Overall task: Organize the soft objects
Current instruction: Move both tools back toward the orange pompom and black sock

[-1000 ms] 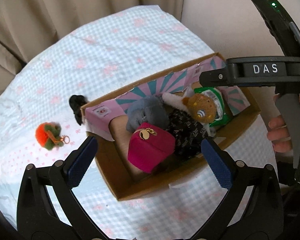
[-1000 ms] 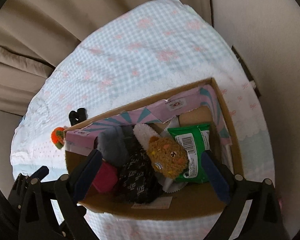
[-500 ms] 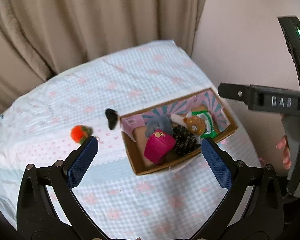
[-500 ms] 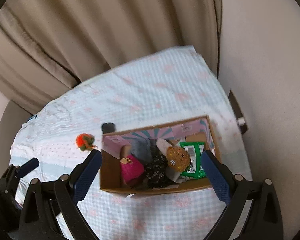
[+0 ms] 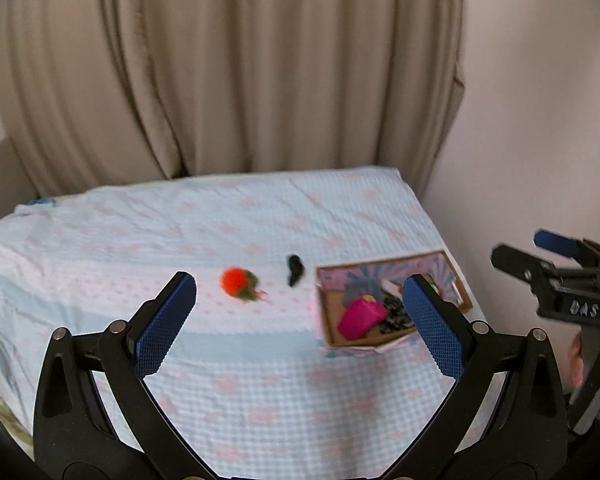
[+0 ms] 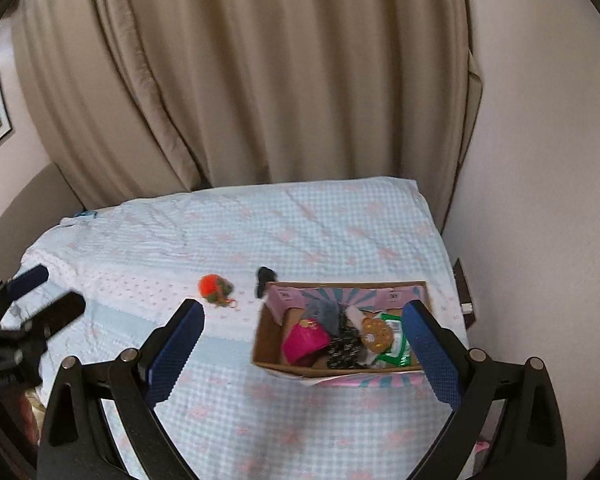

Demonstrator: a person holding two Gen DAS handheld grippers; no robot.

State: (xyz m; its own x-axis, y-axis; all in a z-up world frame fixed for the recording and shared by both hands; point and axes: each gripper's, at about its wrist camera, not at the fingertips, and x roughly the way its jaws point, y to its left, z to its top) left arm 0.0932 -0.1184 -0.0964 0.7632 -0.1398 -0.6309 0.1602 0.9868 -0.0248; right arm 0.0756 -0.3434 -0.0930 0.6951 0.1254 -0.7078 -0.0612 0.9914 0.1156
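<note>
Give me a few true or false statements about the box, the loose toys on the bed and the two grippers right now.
1. The orange plush lies on the bedspread outside the cardboard box. True.
2. The pink pouch lies outside the box. False: it is inside.
3. The left gripper holds the small black item. False: it is open and empty.
4. The right gripper is open. True.

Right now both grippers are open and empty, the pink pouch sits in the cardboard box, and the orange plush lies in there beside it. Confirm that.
Not quite. The orange plush is not in the cardboard box; it lies on the bedspread outside it, as the right wrist view shows. The rest holds: left gripper and right gripper open and empty, pink pouch in the box.
</note>
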